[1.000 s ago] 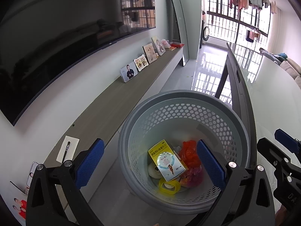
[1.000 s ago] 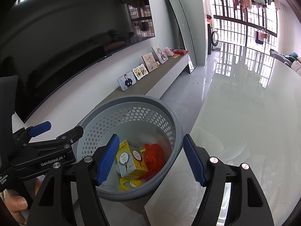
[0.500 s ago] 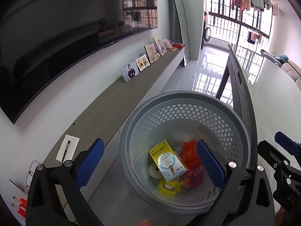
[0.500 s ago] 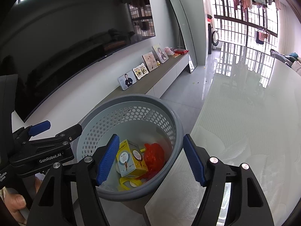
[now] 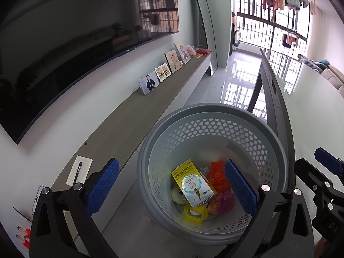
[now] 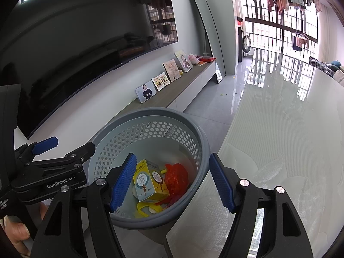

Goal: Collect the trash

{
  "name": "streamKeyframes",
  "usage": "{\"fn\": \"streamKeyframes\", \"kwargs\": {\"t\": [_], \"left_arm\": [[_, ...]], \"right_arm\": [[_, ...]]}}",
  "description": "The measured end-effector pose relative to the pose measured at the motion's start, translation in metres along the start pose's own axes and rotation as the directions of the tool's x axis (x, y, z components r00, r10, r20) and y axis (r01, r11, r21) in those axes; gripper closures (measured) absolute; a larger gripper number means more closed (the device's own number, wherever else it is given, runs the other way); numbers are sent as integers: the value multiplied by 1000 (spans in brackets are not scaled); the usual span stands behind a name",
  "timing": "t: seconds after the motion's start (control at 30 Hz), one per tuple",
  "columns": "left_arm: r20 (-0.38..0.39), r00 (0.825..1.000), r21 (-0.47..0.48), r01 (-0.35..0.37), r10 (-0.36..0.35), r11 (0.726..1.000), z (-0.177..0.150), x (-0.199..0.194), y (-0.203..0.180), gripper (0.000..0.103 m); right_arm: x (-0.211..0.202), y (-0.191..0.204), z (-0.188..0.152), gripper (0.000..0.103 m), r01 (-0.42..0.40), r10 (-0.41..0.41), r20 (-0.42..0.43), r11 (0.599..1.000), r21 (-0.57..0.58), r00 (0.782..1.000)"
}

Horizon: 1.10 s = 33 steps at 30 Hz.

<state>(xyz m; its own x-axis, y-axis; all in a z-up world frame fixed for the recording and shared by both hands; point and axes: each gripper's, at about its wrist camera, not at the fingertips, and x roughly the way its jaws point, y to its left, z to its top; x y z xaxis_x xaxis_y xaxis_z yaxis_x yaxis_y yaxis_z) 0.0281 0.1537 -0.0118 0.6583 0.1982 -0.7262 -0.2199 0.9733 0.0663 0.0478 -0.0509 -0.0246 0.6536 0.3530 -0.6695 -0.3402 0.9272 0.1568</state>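
A grey perforated basket stands on the floor beside the table; it also shows in the right wrist view. Inside lie a yellow medicine box, a red crumpled wrapper, a yellow ring-shaped piece and a pale round piece. The box and red wrapper also show from the right. My left gripper is open and empty above the basket. My right gripper is open and empty over the basket's rim.
A glossy white table fills the right side, its dark edge next to the basket. A long low cabinet along the wall carries photo frames and a notepad with a pen. A large TV hangs above.
Both grippers have drifted very slightly; the basket and its contents have stayed put. Both jaws remain open.
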Motion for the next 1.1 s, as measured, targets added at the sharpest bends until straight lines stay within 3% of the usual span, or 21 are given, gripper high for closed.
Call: {"fn": "streamKeyframes", "kwargs": {"t": [1.1], "left_arm": [[-16, 1000, 9, 5, -5, 1000, -3, 10, -2, 7]], "right_arm": [[3, 3, -3, 36, 10, -10, -8, 1000, -2, 1000]]}}
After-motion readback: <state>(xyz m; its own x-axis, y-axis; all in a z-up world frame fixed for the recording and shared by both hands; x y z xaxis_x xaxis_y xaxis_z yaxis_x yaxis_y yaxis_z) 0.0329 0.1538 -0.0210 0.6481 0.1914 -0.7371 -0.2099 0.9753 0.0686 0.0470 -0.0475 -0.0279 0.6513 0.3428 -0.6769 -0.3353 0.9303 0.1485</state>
